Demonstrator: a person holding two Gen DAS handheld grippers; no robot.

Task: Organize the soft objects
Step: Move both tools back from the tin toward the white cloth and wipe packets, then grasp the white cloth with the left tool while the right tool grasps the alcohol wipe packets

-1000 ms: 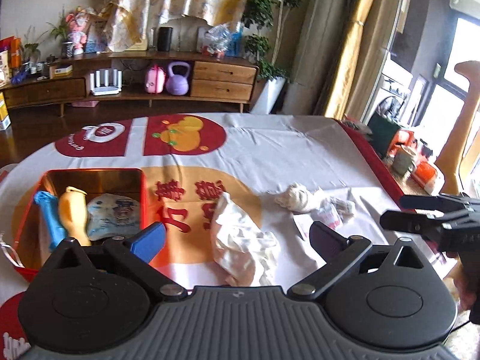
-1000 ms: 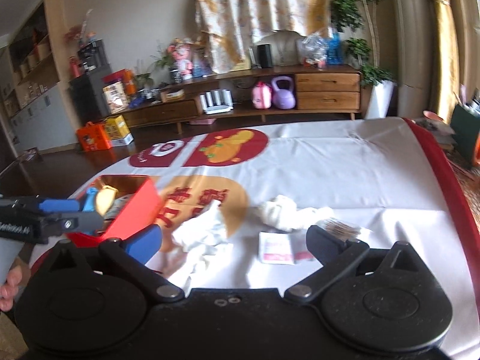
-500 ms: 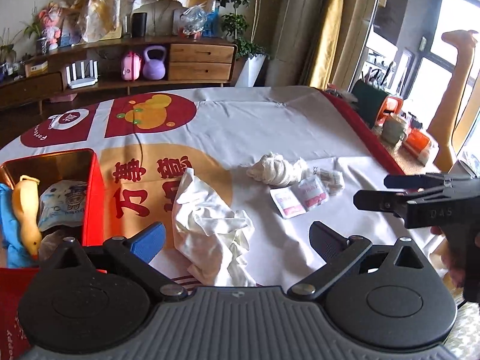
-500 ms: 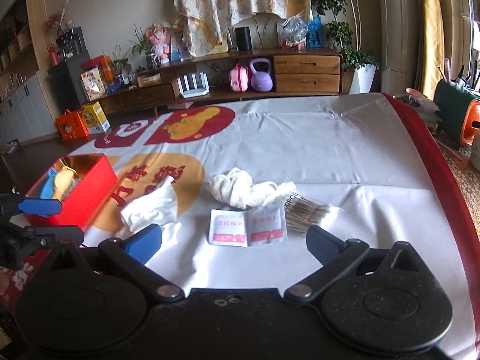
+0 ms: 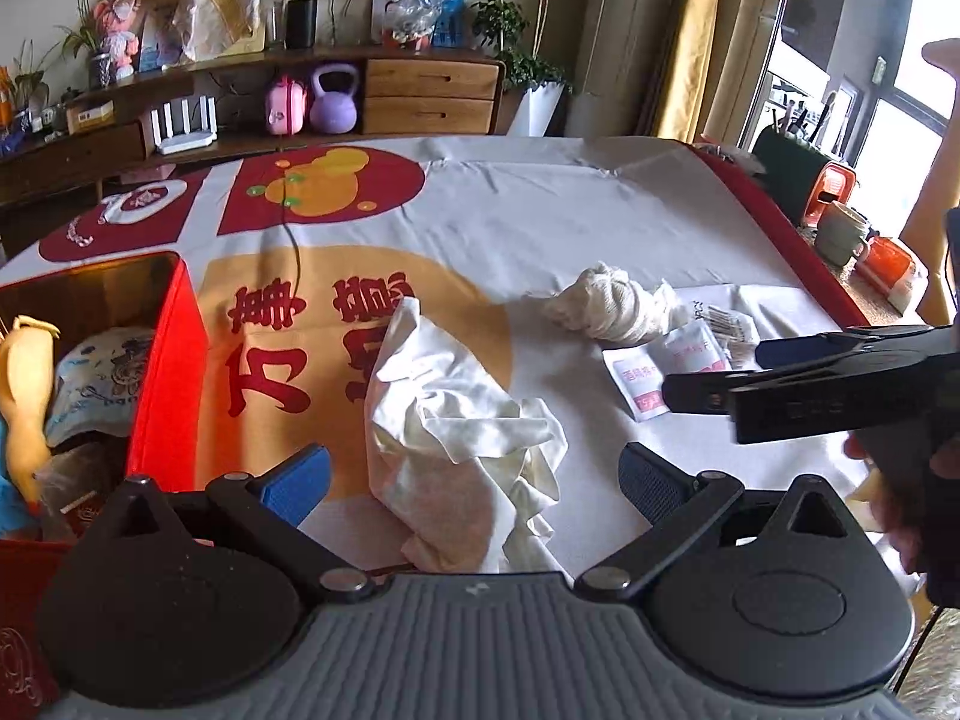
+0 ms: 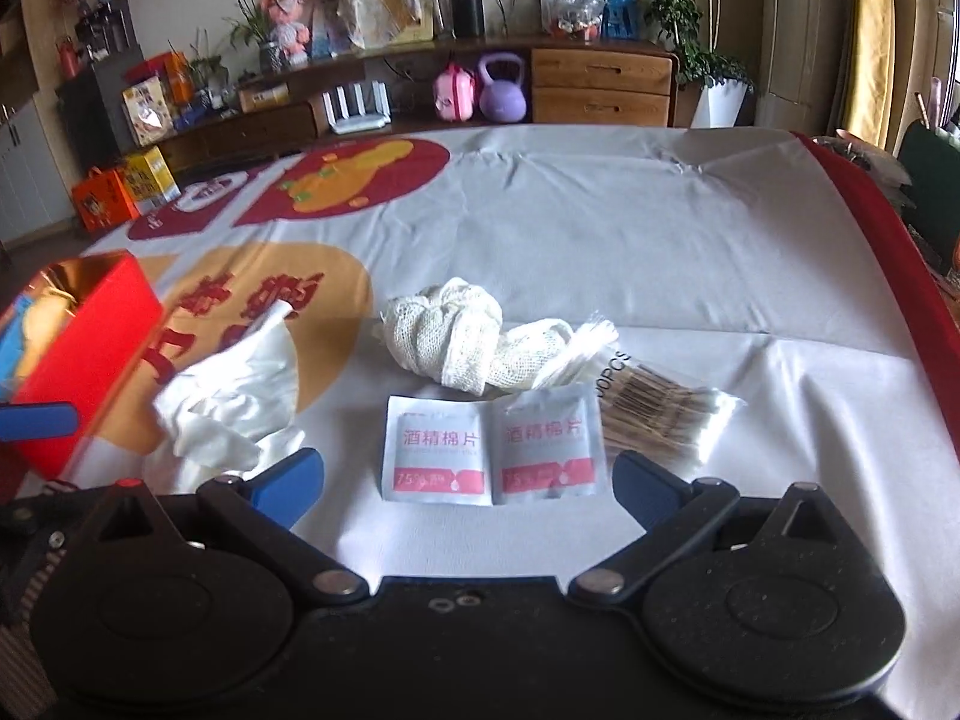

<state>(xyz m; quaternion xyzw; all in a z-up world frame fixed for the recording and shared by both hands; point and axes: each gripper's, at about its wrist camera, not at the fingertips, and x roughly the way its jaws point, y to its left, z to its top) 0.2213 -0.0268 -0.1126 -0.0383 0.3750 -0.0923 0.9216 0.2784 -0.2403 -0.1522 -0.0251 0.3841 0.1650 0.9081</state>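
My two hand-held grippers both stand with jaws spread wide and empty. The left gripper (image 5: 474, 483) hangs just over the one crumpled white cloth (image 5: 462, 420), which lies on the white tablecloth with red and orange printed emblems (image 6: 600, 228). The right gripper (image 6: 468, 480) points at two joined white-and-pink alcohol-pad sachets (image 6: 489, 450), lying flat between its blue-padded fingers (image 6: 288, 477). Just behind the sachets I count one knotted bundle of off-white gauze (image 6: 462, 336), and at its right one clear bag of wooden cotton swabs (image 6: 660, 414), touching the gauze tail. At the table's left stands one open red box with a gold interior (image 5: 162, 360); inside it I see one yellow soft toy (image 5: 24, 384), one pale blue printed pouch (image 5: 102, 384) and a blue item at the edge, too cropped to tell. In the left view the right gripper enters from the right side, above the sachets, a hand (image 5: 912, 510) gripping it.
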